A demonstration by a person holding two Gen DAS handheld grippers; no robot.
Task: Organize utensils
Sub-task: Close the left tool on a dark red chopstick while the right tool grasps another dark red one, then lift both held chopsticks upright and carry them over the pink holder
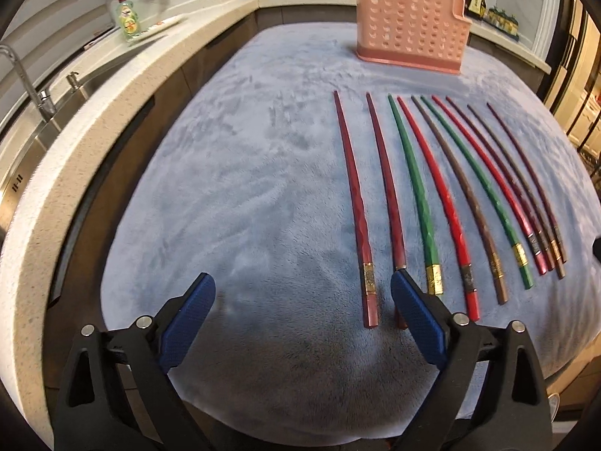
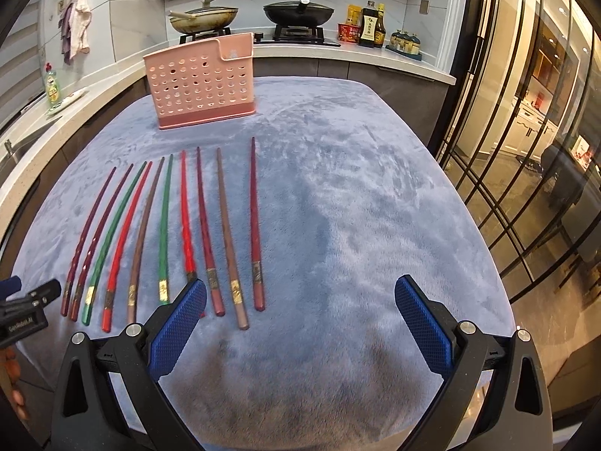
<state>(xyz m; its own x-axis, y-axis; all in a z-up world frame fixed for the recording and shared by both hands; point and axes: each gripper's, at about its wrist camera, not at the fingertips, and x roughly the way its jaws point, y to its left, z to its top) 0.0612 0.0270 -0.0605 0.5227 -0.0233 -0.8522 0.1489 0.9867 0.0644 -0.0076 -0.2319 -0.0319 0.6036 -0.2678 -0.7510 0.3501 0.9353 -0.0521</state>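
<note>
I've got both claws spread wide and empty: left gripper (image 1: 302, 293), right gripper (image 2: 300, 297). Under me, a blue plush cloth (image 2: 357, 195) covers the table. Ten chopsticks (image 2: 165, 233) lie in a row on it, tips toward the pink perforated holder (image 2: 201, 82) standing at the far end. Behind it, two pans (image 2: 298, 11) sit on the stove.

Bright indoor light from above, strong fisheye bending with black corners, soft dark shadow on the blue-grey plush cloth (image 1: 233, 195) at lower centre, glare on the glass doors (image 2: 526, 131) at right.
</note>
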